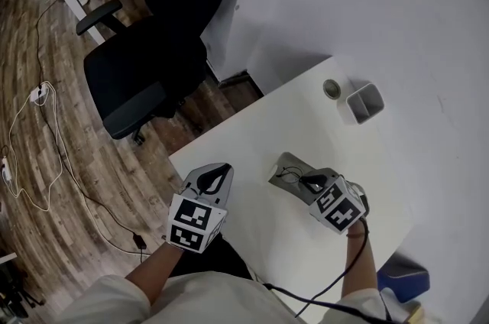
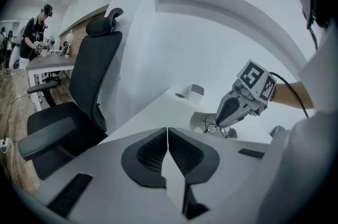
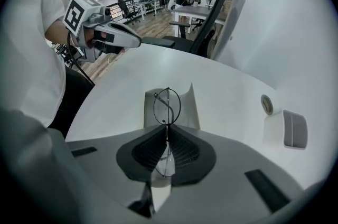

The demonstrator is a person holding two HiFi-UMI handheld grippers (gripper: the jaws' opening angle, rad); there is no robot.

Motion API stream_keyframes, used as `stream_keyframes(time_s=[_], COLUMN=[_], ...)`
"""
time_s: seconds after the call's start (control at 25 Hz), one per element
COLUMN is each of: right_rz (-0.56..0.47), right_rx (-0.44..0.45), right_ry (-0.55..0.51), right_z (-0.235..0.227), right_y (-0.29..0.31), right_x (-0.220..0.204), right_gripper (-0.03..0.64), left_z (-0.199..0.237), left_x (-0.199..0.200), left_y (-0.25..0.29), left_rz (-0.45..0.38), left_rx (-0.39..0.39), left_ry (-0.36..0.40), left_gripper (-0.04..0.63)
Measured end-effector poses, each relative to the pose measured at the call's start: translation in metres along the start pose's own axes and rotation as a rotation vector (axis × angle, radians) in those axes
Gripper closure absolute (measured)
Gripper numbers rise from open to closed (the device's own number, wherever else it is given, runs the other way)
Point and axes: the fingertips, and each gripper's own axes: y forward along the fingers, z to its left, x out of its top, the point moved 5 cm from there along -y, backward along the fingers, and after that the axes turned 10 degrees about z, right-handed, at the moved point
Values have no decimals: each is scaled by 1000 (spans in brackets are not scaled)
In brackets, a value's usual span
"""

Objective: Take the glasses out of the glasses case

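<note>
The thin black wire-rimmed glasses [image 3: 167,105] stand on edge, pinched by the frame in my right gripper [image 3: 167,136], which is shut on them. They are held just above the open grey glasses case [image 3: 188,108], which lies on the white table [image 1: 244,139]. In the head view the right gripper [image 1: 312,181] is over the case [image 1: 284,164]. My left gripper [image 1: 216,179] hovers at the table's near left edge, jaws shut with nothing between them. From the left gripper view I see the right gripper [image 2: 228,112] with the glasses [image 2: 214,127].
A white pen holder [image 1: 361,102] and a tape roll [image 1: 331,89] stand at the table's far end by the wall. A black office chair [image 1: 153,47] is left of the table, with cables [image 1: 38,131] on the wood floor. A blue object [image 1: 401,277] lies near right.
</note>
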Motion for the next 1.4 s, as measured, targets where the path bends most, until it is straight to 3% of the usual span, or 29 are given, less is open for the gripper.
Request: stream_keyframes(time_s=[0.28,0.76,1.4], right_rz=[-58,-300,-605], right_rx=[-30,-72,-176], right_ry=[36,232,651], right_z=[-1,-8,-1], right_y=[-11,-53,-98], right_x=[-1,-5,-31], right_gripper=[575,575,575], left_z=[-10,-26,-67], left_x=[14,35,83], left_y=[-2,-7,-13], left_rz=[-20,-62,-167], left_rx=[-15,-10,-53], left_ry=[33,74,179], left_gripper=[572,572,572])
